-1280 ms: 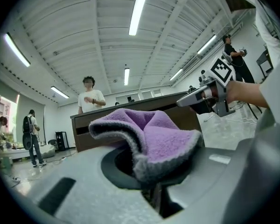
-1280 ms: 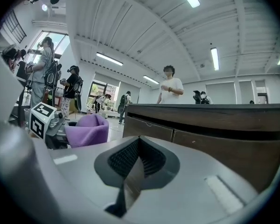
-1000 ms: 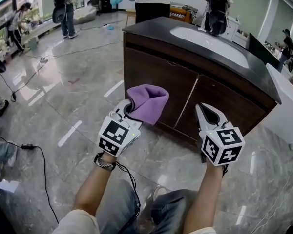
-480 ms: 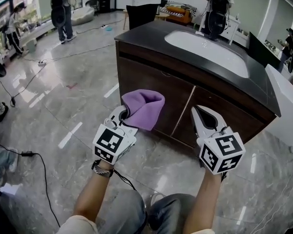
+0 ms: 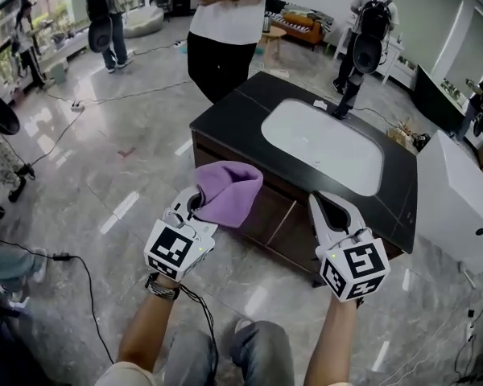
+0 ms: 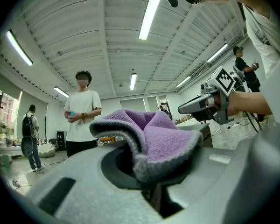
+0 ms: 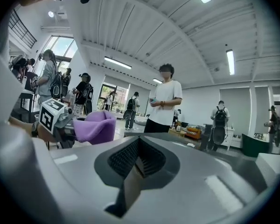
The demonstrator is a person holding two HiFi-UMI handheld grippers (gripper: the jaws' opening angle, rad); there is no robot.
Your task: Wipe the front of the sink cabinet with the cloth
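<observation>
The sink cabinet has a black top (image 5: 225, 119), a white basin (image 5: 322, 155) and a dark brown front (image 5: 267, 215), seen from steeply above. My left gripper (image 5: 197, 201) is shut on a purple cloth (image 5: 229, 190), held in the air in front of the cabinet's left part, apart from the front. In the left gripper view the cloth (image 6: 163, 139) bulges out of the shut jaws, which point up toward the ceiling. My right gripper (image 5: 326, 207) is shut with nothing in it, to the right of the cloth. Its own view also shows the cloth (image 7: 95, 125).
A person in a white shirt (image 5: 229, 22) stands just behind the cabinet. A black faucet (image 5: 346, 99) rises at the basin's far edge. A white box (image 5: 459, 199) stands to the right. Cables (image 5: 72, 264) lie on the glossy floor at left. Other people stand far back.
The view has risen, so the cabinet top shows from above and its front has narrowed. Both grippers keep their hold and spacing. The person in white now stands behind the cabinet.
</observation>
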